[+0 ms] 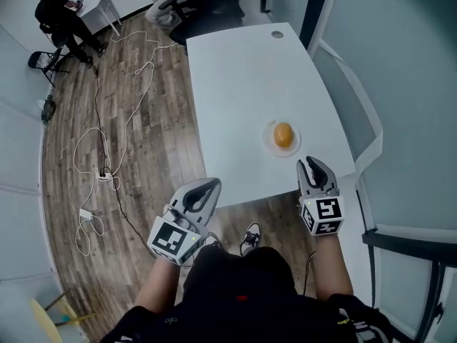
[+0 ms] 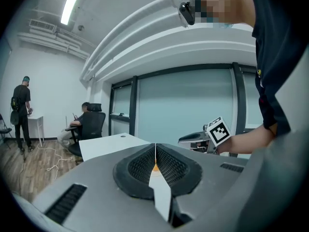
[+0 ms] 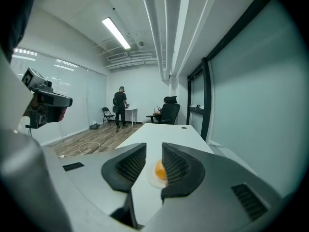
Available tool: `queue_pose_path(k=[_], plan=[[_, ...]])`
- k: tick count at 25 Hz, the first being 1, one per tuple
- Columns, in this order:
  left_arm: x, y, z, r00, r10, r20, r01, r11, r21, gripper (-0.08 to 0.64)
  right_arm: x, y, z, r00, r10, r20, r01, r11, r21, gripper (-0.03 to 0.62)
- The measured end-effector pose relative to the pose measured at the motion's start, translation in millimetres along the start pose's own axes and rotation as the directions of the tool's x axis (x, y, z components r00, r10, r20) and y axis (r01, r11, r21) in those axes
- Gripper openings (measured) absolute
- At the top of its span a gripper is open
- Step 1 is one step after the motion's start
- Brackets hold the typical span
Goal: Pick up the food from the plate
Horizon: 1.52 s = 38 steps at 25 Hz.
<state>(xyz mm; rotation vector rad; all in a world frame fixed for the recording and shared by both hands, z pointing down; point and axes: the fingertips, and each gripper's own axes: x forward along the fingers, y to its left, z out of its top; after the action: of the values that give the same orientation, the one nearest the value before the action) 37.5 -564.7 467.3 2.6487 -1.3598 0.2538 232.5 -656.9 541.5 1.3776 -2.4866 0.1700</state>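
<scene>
An orange, rounded piece of food [image 1: 283, 135] lies on a small clear plate [image 1: 267, 140] near the front right corner of the white table [image 1: 243, 84]. My right gripper [image 1: 314, 163] hovers just in front of the plate at the table's near edge. Its jaws stand a little apart with nothing between them, and in the right gripper view the food [image 3: 160, 169] shows through the gap. My left gripper [image 1: 212, 184] is over the wooden floor, left of the table's front corner. In the left gripper view its jaws [image 2: 155, 161] are pressed together, holding nothing.
White cables [image 1: 107, 156] trail over the wooden floor left of the table. A person [image 1: 61, 16] stands at a small desk far left, and another sits in an office chair [image 1: 189, 6] at the table's far end. A glass wall [image 1: 400, 84] runs along the right.
</scene>
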Motion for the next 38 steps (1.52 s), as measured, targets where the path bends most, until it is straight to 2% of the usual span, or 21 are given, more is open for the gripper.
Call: queue_pose_path(k=[2, 5, 8, 11, 17, 23, 26, 30, 34, 38], plan=[[10, 3, -6, 1.000, 0.010, -0.016, -0.010, 1.000, -0.021, 0.025, 23, -9, -10, 1.000, 0.011, -0.023, -0.011, 1.000, -0.006, 0.147], [17, 10, -17, 0.999, 0.022, -0.040, -0.023, 0.999, -0.045, 0.025, 57, -16, -30, 0.998, 0.015, -0.068, -0.017, 0.999, -0.042, 0.181], [20, 19, -32, 0.997, 0.035, -0.067, -0.040, 0.997, -0.070, 0.025, 94, -23, -58, 0.991, 0.011, -0.130, -0.017, 0.999, -0.045, 0.276], [25, 30, -48, 0.995, 0.047, -0.092, -0.057, 0.993, -0.100, 0.025, 132, -29, -85, 0.983, 0.010, -0.186, -0.016, 0.999, -0.032, 0.329], [24, 51, -69, 0.989, 0.065, -0.132, -0.085, 0.985, -0.150, 0.025, 193, -36, -119, 0.967, -0.034, -0.251, 0.022, 0.998, -0.052, 0.356], [16, 65, -72, 0.988, 0.088, -0.128, -0.109, 0.980, -0.169, 0.025, 215, -37, -146, 0.930, -0.061, -0.363, 0.030, 0.996, -0.089, 0.357], [7, 73, -73, 0.987, 0.098, -0.127, -0.119, 0.977, -0.175, 0.025, 215, -32, -140, 0.932, -0.077, -0.354, 0.036, 0.992, -0.120, 0.357], [0, 77, -68, 0.990, 0.091, -0.110, -0.110, 0.978, -0.179, 0.025, 202, -28, -113, 0.946, -0.098, -0.309, 0.062, 0.990, -0.124, 0.357], [-6, 77, -50, 0.994, 0.077, -0.075, -0.089, 0.982, -0.167, 0.025, 176, -21, -68, 0.967, -0.104, -0.234, 0.079, 0.990, -0.114, 0.357], [-20, 81, -28, 0.998, 0.064, -0.030, -0.067, 0.988, -0.140, 0.025, 143, 4, -20, 0.984, -0.070, -0.164, 0.051, 0.992, -0.117, 0.357]])
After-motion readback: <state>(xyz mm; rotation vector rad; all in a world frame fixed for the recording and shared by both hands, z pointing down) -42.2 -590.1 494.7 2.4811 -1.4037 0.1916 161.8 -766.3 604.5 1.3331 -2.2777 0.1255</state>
